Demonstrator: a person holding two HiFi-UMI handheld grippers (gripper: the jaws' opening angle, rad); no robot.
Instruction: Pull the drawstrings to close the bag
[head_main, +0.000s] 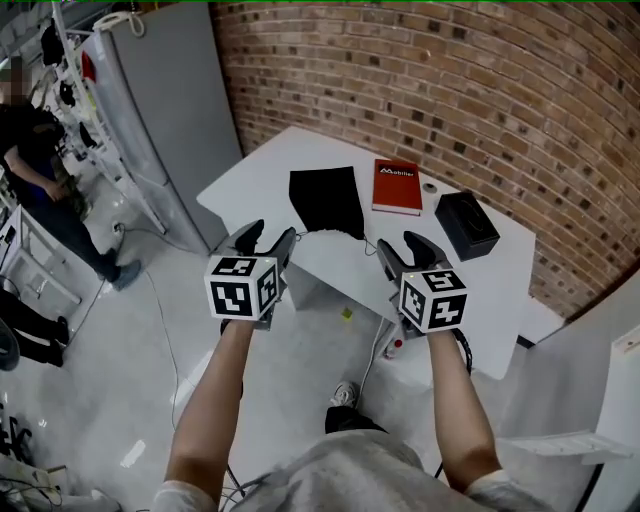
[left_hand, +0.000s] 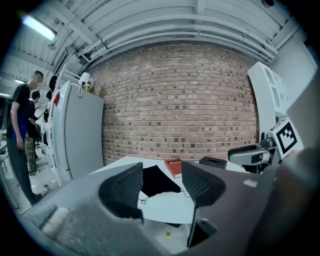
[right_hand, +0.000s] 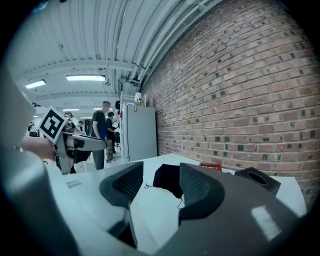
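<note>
A flat black drawstring bag (head_main: 325, 200) lies on the white table (head_main: 262, 172), its mouth toward the near edge. Thin cords (head_main: 365, 244) trail from the mouth. Both grippers hover short of the table's near edge, apart from the bag. My left gripper (head_main: 265, 239) is open with nothing between its fingers; the left gripper view shows the bag (left_hand: 157, 181) and a cord loop (left_hand: 144, 201) beyond its jaws (left_hand: 162, 186). My right gripper (head_main: 405, 250) is open and empty too; in its own view (right_hand: 161, 186) the bag (right_hand: 167, 178) lies ahead.
A red book (head_main: 397, 186), a small tape roll (head_main: 429, 187) and a black box (head_main: 466, 224) sit on the table to the right of the bag. A brick wall runs behind. A grey cabinet (head_main: 170, 110) and a person (head_main: 30, 160) stand at left.
</note>
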